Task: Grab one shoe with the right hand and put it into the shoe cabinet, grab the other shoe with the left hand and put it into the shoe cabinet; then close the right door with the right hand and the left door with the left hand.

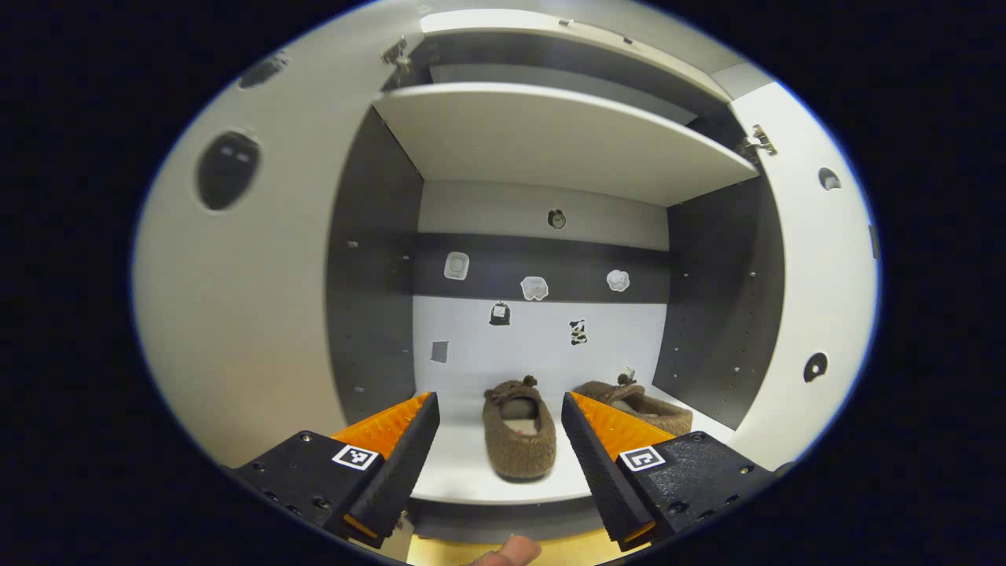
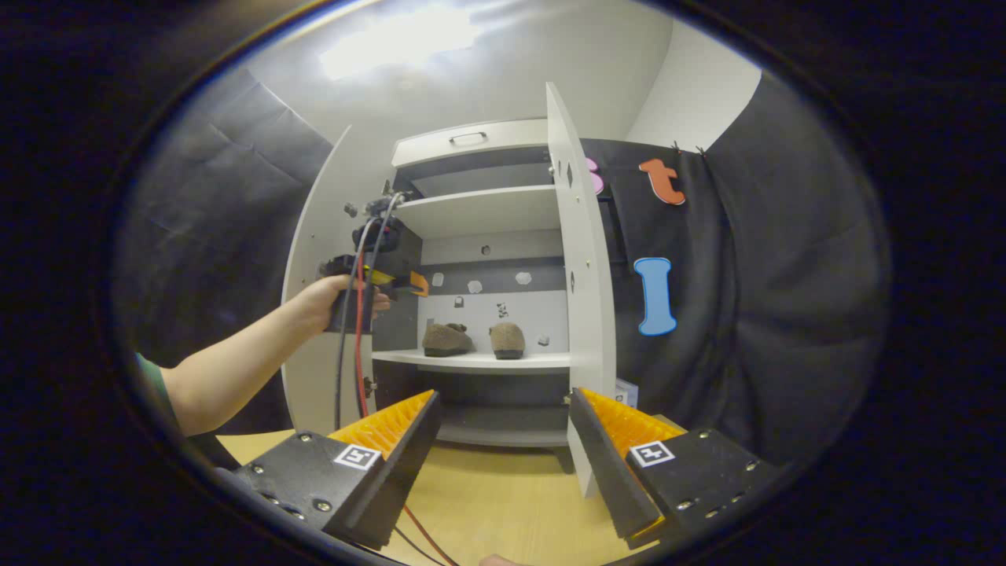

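Swinging the right door (image 2: 578, 299) shut with your right gripper (image 2: 503, 440) risks clipping the left gripper (image 2: 409, 284) (both spread, empty) near the opening. Both shoes (image 1: 519, 427) (image 1: 640, 405) sit on the cabinet shelf (image 1: 464, 472).

Low in the centre of the left gripper view, two fuzzy brown slippers (image 1: 519, 428) (image 1: 640, 405) sit on a white shelf (image 1: 471, 464). The shoe cabinet (image 1: 377, 299) has dark grey side walls and a back wall banded white, dark grey and white, dotted with small black-and-white stickers (image 1: 534, 288). Its doors (image 1: 244, 330) are white. In the right gripper view, the floor (image 2: 487, 503) at the bottom is light yellowish wood, and red and black cables (image 2: 357, 346) hang at centre left.
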`<state>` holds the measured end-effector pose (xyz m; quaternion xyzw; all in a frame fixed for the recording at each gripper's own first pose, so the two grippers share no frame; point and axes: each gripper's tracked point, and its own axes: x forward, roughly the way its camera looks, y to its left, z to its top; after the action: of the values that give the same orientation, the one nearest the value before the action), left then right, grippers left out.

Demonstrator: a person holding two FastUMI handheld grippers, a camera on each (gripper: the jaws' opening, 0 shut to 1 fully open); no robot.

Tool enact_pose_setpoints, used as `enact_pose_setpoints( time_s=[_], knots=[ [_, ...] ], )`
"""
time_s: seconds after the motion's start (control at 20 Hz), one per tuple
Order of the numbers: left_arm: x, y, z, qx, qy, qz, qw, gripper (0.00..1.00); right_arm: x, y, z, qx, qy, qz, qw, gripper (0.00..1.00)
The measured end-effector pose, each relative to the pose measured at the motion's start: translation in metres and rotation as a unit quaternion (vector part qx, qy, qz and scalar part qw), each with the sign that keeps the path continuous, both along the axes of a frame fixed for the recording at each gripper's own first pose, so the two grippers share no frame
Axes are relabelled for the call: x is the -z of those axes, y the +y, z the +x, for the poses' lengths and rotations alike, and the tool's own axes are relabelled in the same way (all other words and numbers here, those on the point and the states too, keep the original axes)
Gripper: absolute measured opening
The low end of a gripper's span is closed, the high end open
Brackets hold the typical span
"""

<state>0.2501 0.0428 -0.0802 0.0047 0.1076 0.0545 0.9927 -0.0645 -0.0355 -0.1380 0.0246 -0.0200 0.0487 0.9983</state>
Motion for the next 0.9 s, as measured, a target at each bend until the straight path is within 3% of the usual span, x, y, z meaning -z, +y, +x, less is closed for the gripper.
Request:
enact_pose_setpoints(
  time_s=[0.15,0.2,0.35,0.5,0.6,0.65,0.7,0.85,0.9],
  knots=[
    [-0.012,-0.004,-0.05,0.007,-0.014,0.012,1.0,0.95,-0.028,0.011,-0.015,-0.028,-0.02,0.011,0.999,0.99],
    [-0.015,-0.007,-0.067,0.015,-0.018,0.014,1.0,0.99,-0.035,0.011,-0.017,-0.037,-0.026,0.01,0.999,0.99],
    [-0.024,-0.011,-0.116,0.025,-0.039,0.02,0.999,0.95,-0.06,-0.005,-0.017,-0.039,-0.044,0.006,0.998,0.99],
    [-0.019,-0.023,-0.17,0.048,-0.037,0.01,0.998,0.92,-0.065,-0.037,-0.01,-0.025,-0.026,0.005,0.999,0.99],
    [-0.009,-0.029,-0.194,0.063,-0.03,-0.006,0.998,0.95,-0.066,-0.064,0.005,-0.014,-0.007,-0.001,1.0,0.99],
    [-0.005,-0.03,-0.204,0.068,-0.031,-0.007,0.997,0.92,-0.068,-0.078,0.014,-0.009,0.006,-0.003,1.0,0.98],
    [0.0,-0.027,-0.213,0.07,-0.032,-0.006,0.997,0.95,-0.07,-0.093,0.023,-0.007,0.017,-0.005,1.0,0.99],
    [0.009,-0.031,-0.237,0.08,-0.046,-0.011,0.996,0.92,-0.081,-0.139,0.049,-0.016,0.038,-0.021,0.999,0.99],
    [0.016,-0.036,-0.247,0.089,-0.042,-0.018,0.995,0.95,-0.082,-0.152,0.055,-0.024,0.044,-0.038,0.998,0.99]
  ],
)
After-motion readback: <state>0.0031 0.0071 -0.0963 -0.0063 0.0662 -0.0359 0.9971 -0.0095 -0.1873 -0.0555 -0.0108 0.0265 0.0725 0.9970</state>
